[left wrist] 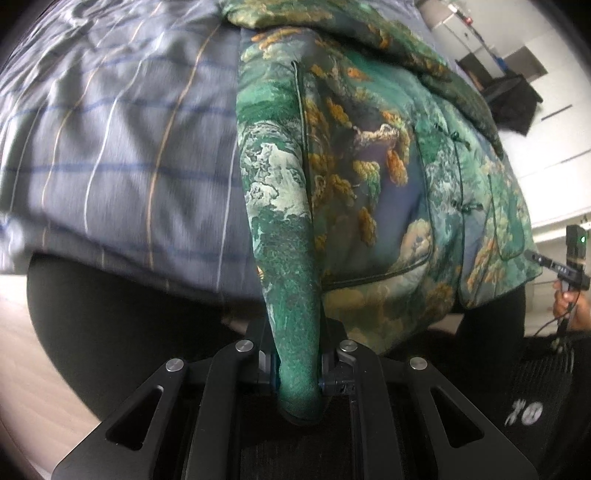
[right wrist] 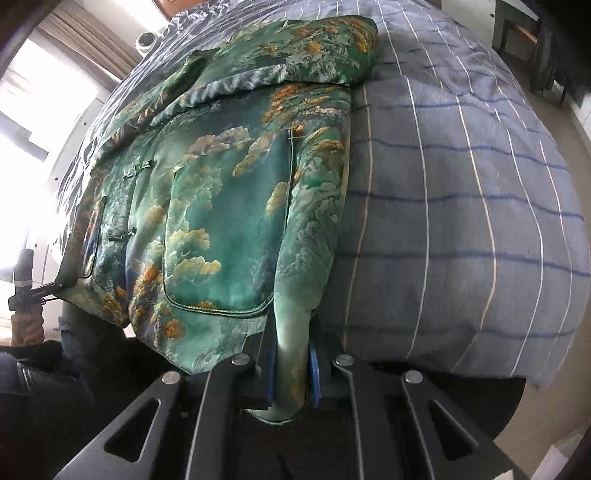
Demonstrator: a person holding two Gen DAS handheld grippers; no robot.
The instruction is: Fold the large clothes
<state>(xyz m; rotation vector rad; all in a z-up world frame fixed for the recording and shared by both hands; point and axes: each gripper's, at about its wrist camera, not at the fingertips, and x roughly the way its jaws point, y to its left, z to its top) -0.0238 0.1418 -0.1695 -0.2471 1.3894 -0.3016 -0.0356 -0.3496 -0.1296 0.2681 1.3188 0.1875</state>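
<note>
The jacket (left wrist: 369,155), a green garment printed with clouds and golden trees, is spread on the bed's striped quilt (left wrist: 110,147), its hem hanging over the near edge towards both claws. The left claw (left wrist: 295,373) is clenched on a bunched hem corner that runs up from between its jaws. The right claw (right wrist: 291,373) is likewise clenched on the opposite hem corner, the cloth pinched between its blue pads (right wrist: 314,373).

The step in hand is judged to be the lifting of the hem so that the lower half can be carried over onto the upper part. It would be done well if both corners were raised together and kept level, with the hem held taut between the claws so that no slack sags in the middle. The cloth should be carried away from the claws, towards the sleeve already laid across the top, and set down with edges aligned before either grip is loosened.

In the left wrist view, the frog buttons (left wrist: 467,208) are seen beyond and to the right of the claw, and the other gripper with the hand (left wrist: 570,310) holding it appears far right. Only the right wrist view shows the large patch pocket (right wrist: 221,236) just ahead-left of its claw, the folded sleeve (right wrist: 314,55) at the far end, and a curtained window (right wrist: 74,29).
</note>
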